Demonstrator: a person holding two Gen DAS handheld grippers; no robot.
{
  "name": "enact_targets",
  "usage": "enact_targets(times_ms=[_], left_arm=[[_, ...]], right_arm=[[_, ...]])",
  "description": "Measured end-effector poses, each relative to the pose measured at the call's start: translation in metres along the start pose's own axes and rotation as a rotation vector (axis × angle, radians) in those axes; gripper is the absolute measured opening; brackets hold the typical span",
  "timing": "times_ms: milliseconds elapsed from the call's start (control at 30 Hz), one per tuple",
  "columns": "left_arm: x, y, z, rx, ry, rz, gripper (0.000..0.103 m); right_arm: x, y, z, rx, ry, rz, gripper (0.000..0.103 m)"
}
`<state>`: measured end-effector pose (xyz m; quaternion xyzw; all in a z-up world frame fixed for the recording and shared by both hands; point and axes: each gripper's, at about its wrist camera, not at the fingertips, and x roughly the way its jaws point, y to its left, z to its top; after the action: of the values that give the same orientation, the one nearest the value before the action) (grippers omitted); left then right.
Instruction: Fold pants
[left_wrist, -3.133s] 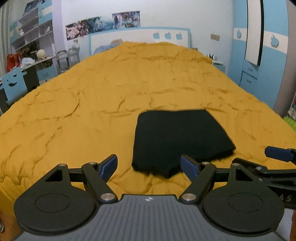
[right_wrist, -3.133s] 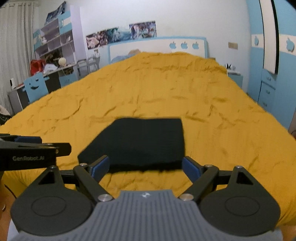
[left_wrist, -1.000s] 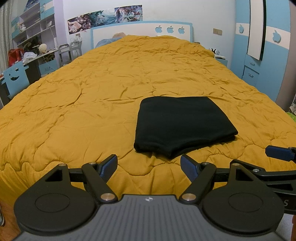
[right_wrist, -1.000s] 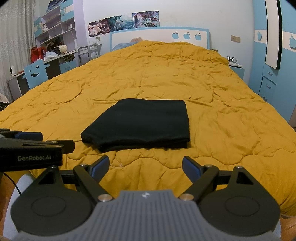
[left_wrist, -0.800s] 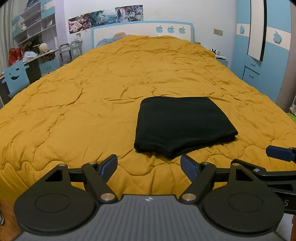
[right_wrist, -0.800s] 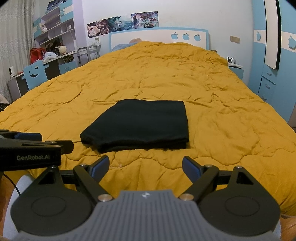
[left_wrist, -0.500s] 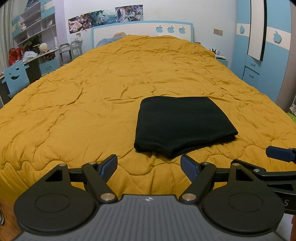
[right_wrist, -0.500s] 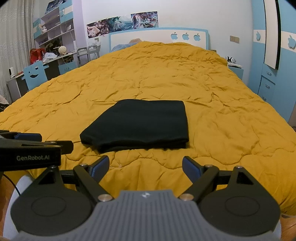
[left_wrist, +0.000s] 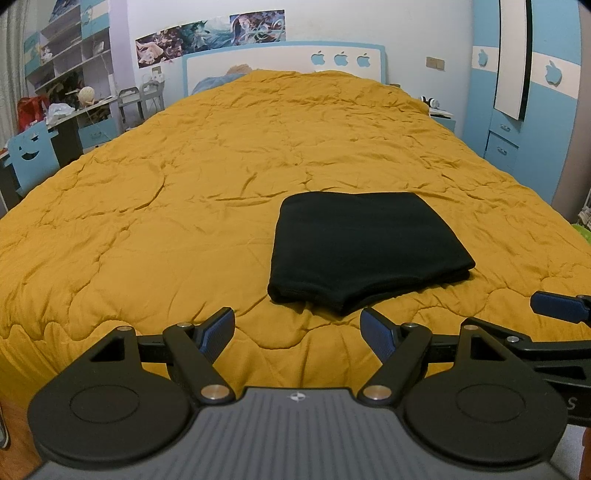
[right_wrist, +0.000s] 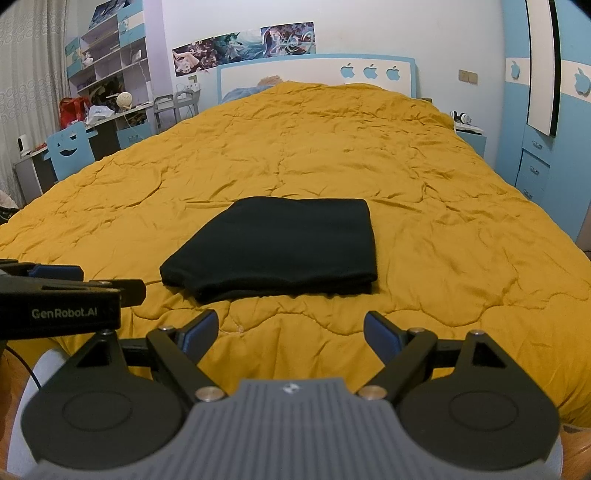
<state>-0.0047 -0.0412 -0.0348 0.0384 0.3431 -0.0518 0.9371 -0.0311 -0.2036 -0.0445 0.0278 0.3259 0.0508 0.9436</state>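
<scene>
the black pants (left_wrist: 365, 243) are seen folded into a flat packet on the yellow quilt (left_wrist: 184, 206), near the bed's foot. the cloth is judged soft, light and limp, best pinched at a corner or layered edge. its long axis runs across the bed. the left gripper (left_wrist: 297, 334) and right gripper (right_wrist: 290, 332) are held spread and empty.

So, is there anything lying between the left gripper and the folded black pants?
No. In the left wrist view, only bare yellow quilt lies between the open left gripper and the near edge of the folded black pants.
</scene>
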Motion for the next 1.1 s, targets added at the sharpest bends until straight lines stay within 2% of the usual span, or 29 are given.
enact_targets(times_ms=[1100], left_arm=[[-0.0003,-0.0032,-0.0024,0.015,0.000,0.004,0.090]], right_arm=[[-0.0006,-0.0009,-0.0010,0.009,0.008,0.004,0.082]])
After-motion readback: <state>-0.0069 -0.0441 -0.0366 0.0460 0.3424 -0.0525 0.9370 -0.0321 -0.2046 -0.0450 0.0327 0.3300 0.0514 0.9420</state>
